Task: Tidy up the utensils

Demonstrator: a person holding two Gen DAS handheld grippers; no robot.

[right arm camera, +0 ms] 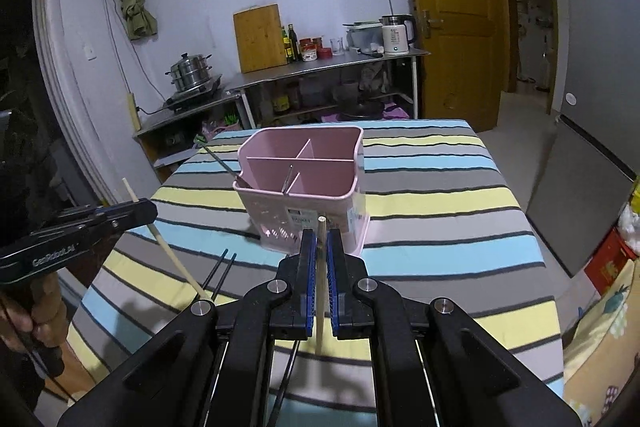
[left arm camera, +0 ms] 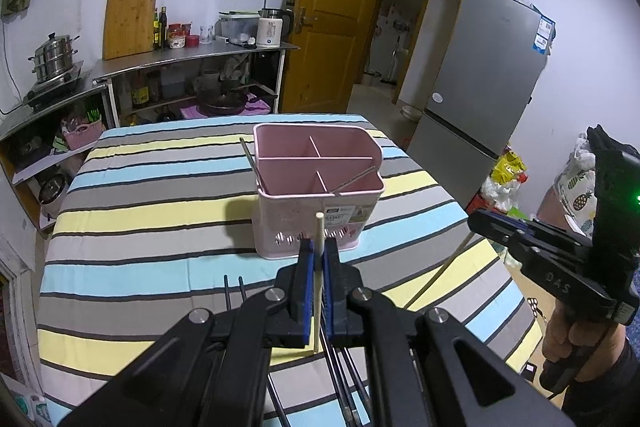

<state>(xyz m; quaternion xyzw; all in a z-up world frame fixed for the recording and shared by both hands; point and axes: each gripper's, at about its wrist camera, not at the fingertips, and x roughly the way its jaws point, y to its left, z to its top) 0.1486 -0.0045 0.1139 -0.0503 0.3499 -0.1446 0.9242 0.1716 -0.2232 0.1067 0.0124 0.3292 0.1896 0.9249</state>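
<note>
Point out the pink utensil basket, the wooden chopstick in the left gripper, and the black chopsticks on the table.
pink utensil basket [left arm camera: 308,227], left wrist view, front wall.
wooden chopstick [left arm camera: 319,247], left wrist view, upper shaft.
black chopsticks [right arm camera: 218,273], right wrist view, mid shafts.

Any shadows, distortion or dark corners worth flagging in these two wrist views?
Left wrist view: the pink basket casts a dark shadow to its left on the striped cloth; black vignette fills the corners. Right wrist view: the door bows from the fisheye; the cloth is evenly lit.
</note>
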